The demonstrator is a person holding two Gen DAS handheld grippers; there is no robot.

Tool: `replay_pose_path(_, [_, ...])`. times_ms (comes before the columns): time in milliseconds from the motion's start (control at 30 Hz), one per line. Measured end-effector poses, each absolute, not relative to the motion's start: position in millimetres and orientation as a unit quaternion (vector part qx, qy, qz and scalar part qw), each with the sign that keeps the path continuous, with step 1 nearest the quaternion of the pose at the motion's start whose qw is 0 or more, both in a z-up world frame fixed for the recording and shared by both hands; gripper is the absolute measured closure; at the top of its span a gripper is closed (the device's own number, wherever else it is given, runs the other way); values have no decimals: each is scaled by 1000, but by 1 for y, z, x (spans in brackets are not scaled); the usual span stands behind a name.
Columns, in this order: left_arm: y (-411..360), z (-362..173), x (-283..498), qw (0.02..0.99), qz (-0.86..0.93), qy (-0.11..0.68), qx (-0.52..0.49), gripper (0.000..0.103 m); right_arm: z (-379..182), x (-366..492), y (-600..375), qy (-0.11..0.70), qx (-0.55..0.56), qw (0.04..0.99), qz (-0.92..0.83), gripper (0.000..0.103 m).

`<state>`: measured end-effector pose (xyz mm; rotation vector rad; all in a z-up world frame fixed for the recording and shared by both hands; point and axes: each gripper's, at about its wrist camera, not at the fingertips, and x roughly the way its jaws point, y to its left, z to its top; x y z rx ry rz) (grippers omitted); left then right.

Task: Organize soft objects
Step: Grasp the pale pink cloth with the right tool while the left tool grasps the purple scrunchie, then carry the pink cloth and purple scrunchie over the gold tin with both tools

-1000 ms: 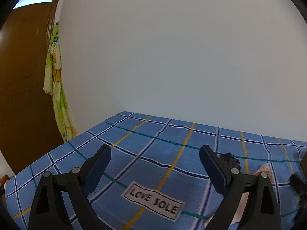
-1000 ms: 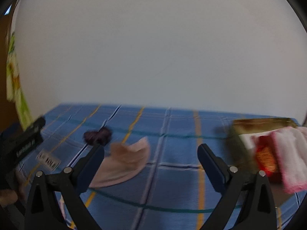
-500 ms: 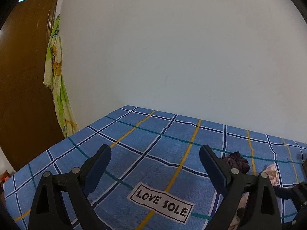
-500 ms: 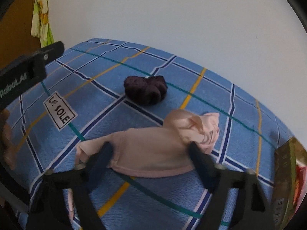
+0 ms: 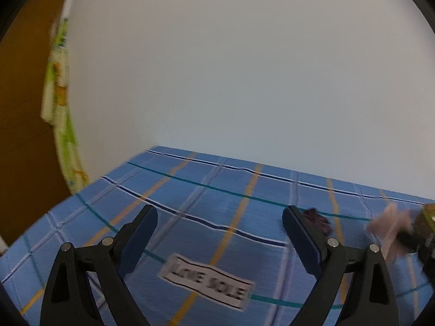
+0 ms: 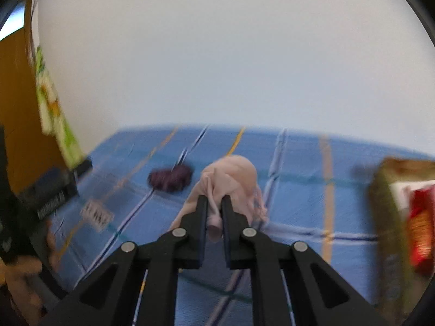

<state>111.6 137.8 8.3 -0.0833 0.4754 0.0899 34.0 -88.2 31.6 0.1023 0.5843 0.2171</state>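
Left wrist view: jaws of the left gripper (image 5: 220,224) stand wide apart with nothing between them, hovering over a blue plaid bedsheet (image 5: 217,190) crossed by yellow, teal and white stripes. Between and just below the fingertips lies a white rectangular label printed "LOVE SOLE" (image 5: 207,281). A dark purple fabric scrunchie (image 5: 318,221) rests on the sheet just beyond the right-hand finger, partly hidden by it. Farther right, blurred, a pale pink soft cloth (image 5: 388,229) appears off the sheet, with a dark gripper part and the corner of a greenish-gold cardboard box (image 5: 426,218) beside it. A green-and-yellow patterned cloth (image 5: 58,103) hangs by a brown wooden door (image 5: 21,125) at far left.

Right wrist view: jaws of the right gripper (image 6: 215,203) are nearly closed, pinching a gathered fold of the pale pink cloth (image 6: 231,179), which bunches upward beyond the fingertips while its lower edge trails toward the sheet (image 6: 299,163). The scrunchie (image 6: 170,178) lies on the sheet just left of the cloth, apart from the jaws. At the right edge stands the greenish-gold box (image 6: 386,206), open toward the camera; inside, blurred, are a red packet (image 6: 421,225) and something white above it. The printed label (image 6: 96,214) lies at left.
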Motion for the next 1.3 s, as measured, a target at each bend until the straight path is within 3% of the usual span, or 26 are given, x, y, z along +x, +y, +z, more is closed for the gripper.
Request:
replay_pose_path(133, [115, 7, 117, 966, 1, 257, -40, 8, 52, 11, -100, 203, 24, 978, 39, 93])
replay_pose_path(300, [68, 3, 146, 954, -34, 297, 10, 8, 60, 6, -111, 157, 11, 988, -2, 93])
replay_pose_path(600, [30, -23, 203, 922, -9, 386, 41, 9, 59, 15, -116, 173, 19, 985, -8, 93])
replay_pose_path(633, [30, -25, 206, 918, -6, 395, 41, 11, 60, 17, -116, 175, 21, 984, -7, 93])
replay_pose_path(700, [34, -32, 213, 908, -3, 419, 30, 33, 58, 15, -118, 179, 23, 984, -7, 93])
replay_pose_path(800, [45, -38, 221, 898, -21, 439, -8, 40, 54, 16, -118, 186, 21, 982, -5, 93])
replay_pose_path(967, [47, -35, 218, 902, -23, 432, -16, 56, 51, 20, -118, 191, 16, 982, -6, 93])
replay_pose_path(1067, [48, -28, 208, 909, -24, 415, -27, 56, 50, 19, -116, 187, 13, 982, -9, 93])
replay_pose_path(1300, [45, 7, 169, 956, -10, 292, -20, 56, 51, 14, -115, 176, 11, 984, -15, 93])
